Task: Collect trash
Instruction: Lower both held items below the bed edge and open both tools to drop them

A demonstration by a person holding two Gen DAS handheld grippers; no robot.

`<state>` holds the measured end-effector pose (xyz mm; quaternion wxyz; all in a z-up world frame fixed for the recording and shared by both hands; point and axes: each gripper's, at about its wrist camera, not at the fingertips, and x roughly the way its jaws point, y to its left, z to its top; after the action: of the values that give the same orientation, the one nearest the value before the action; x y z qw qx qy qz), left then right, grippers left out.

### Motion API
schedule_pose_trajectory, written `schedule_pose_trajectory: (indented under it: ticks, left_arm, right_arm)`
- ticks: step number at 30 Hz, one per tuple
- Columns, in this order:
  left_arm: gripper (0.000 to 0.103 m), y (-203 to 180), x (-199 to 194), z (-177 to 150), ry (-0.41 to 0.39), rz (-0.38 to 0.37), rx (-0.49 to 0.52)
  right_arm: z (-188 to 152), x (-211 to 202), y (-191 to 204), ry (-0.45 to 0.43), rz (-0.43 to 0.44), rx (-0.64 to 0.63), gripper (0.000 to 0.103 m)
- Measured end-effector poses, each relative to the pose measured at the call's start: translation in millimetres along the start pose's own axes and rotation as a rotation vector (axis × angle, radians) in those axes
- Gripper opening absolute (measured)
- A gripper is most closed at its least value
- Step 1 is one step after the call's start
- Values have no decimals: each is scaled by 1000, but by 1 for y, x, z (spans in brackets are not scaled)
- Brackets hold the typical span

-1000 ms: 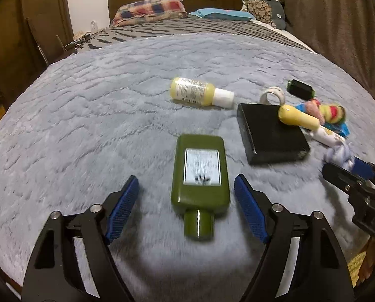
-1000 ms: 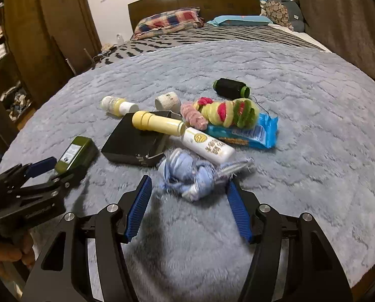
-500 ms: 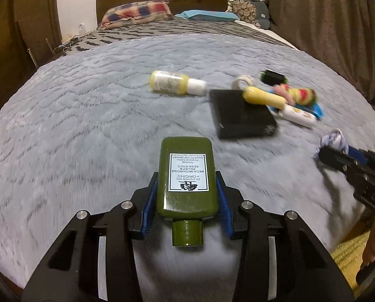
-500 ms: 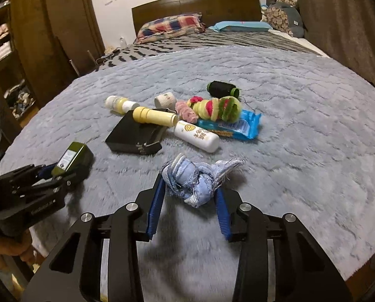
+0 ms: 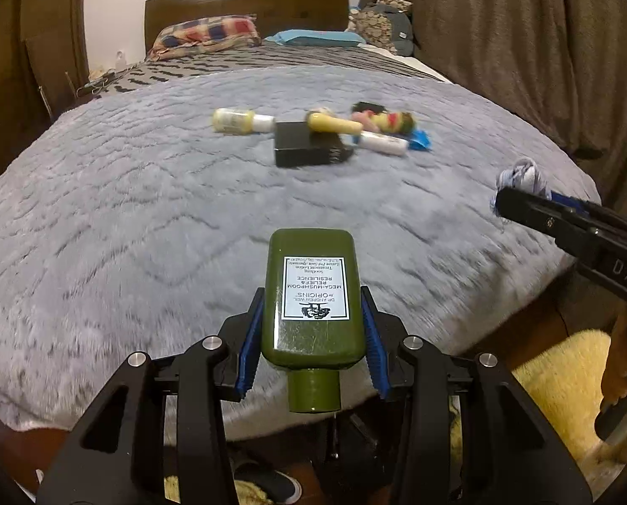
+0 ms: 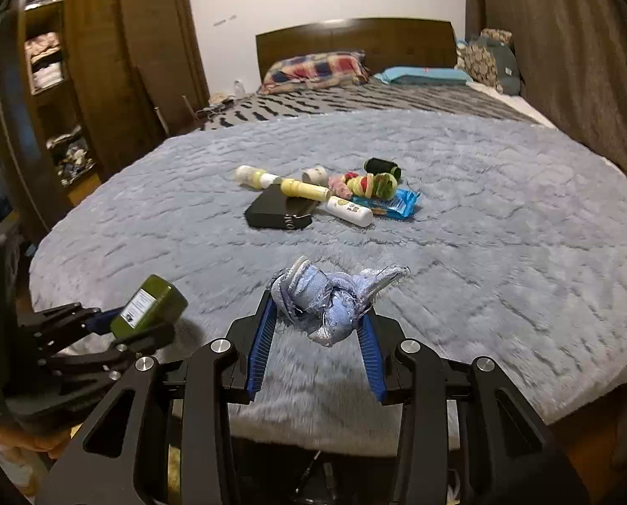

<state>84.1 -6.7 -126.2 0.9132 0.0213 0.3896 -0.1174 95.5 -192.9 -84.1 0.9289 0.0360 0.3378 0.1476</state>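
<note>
Left tool [image 5: 311, 336] gripping green bottle [image 5: 312, 299], right tool [image 6: 317, 336] gripping cloth wad [image 6: 334, 299]

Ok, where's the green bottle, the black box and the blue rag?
Green bottle [image 5: 313, 290]: left wrist view, on its white label.
Black box [image 6: 271, 210]: right wrist view, on its top.
Blue rag [image 6: 330, 299]: right wrist view, on its middle.

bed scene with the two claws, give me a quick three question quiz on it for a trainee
1. True or false: the left claw is shut on the green bottle.
2. What does the right claw hold? A) the black box B) a bundle of blue cloth C) the blue wrapper
3. Fill in: on the blanket, one end of the yellow tube rests on the black ____.

Key
1. True; its cap points back toward the camera.
2. B, the blue cloth bundle.
3. box.
</note>
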Motion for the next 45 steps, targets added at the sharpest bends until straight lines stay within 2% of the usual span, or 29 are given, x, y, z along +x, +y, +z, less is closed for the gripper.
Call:
schedule_pose_trajectory:
  ticks: [5,12,21,33,39,45]
  left_arm:
    - [40,-19,-20,-16,-7,-24,25]
    - [40,-36,-20,-48,49,-59,35]
    - [40,-42,8,-88,161,-83,25]
    - [40,-34,68,-139,333,-96,-10]
    - [40,-35,89,-151,410,-102,-34]
    - [40,-35,100,-154,437,-122,-43]
  right_arm:
    - [-22,-23,-5,10,5,-7,39]
    - [-55,-25,-14,82,5,13,39]
    - [-101,6,-19,226,17,49,39]
    - [-147,55,-16,393,22,81,39]
    - [-166,73,-13,472,28,93,39]
    - [-173,85,-12,511,50,129,42]
